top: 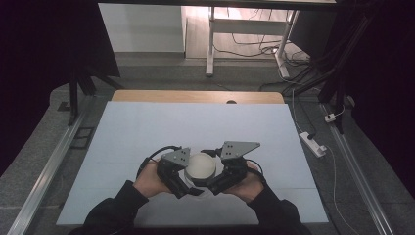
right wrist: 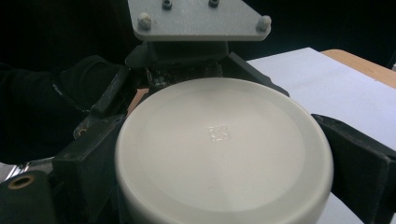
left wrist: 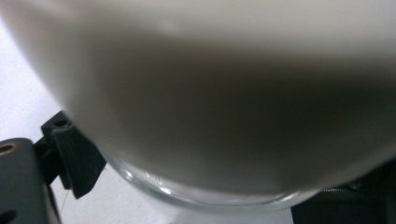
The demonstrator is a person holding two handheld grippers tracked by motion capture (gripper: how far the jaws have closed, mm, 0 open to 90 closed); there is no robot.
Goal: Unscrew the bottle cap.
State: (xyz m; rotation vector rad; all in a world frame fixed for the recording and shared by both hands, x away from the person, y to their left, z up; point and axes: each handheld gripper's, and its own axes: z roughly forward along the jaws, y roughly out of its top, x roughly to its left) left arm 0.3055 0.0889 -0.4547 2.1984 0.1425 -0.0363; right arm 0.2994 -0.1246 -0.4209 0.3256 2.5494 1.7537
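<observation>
Both tongs clamped round white-lidded jar.

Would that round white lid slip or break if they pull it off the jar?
The lid looks smooth and rounded at its edge, so it could slip unless squeezed firmly. It seems stiff, probably plastic, and unlikely to bend. The jar beneath has a clear, shiny rim that looks like glass, so it might crack if dropped.
</observation>
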